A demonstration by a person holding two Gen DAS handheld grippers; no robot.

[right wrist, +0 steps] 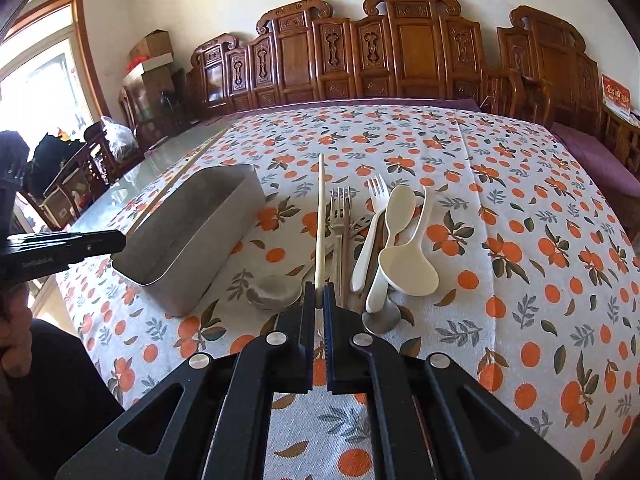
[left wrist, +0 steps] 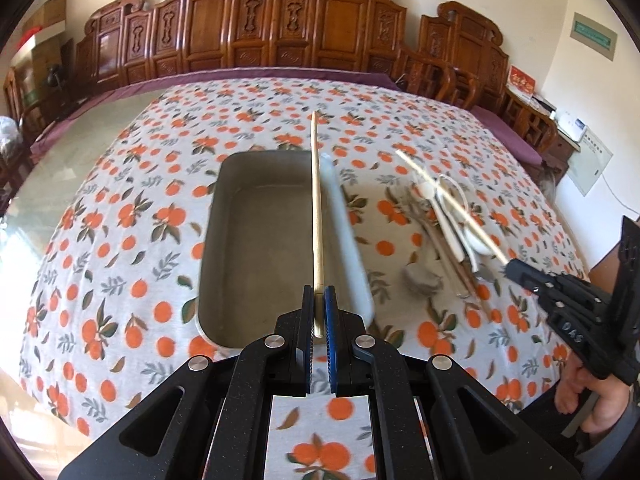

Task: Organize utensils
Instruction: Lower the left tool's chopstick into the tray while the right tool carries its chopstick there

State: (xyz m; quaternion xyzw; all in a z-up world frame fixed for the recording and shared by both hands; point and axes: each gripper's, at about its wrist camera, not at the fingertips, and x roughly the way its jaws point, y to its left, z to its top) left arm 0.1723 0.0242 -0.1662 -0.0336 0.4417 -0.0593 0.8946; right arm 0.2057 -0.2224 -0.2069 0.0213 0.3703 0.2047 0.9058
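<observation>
Left tool (left wrist: 319, 300) pitched downward, jaws clamped; right tool (right wrist: 319, 294) likewise angled down, jaws clamped, hand (left wrist: 592, 412) gripping its handle.

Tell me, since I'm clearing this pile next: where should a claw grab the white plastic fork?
Grip the white plastic fork low on its rounded handle, coming from the near side. The handle end points toward the camera, while the tines lie far off beside the metal fork.

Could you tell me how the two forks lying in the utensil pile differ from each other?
The metal fork is dull grey and lies nearly straight; the white fork is pale, with a thicker rounded handle, and slants right. The metal fork sits beside the chopstick held in the right claw; the white fork rests by the cream spoons. Both point tines away.
</observation>
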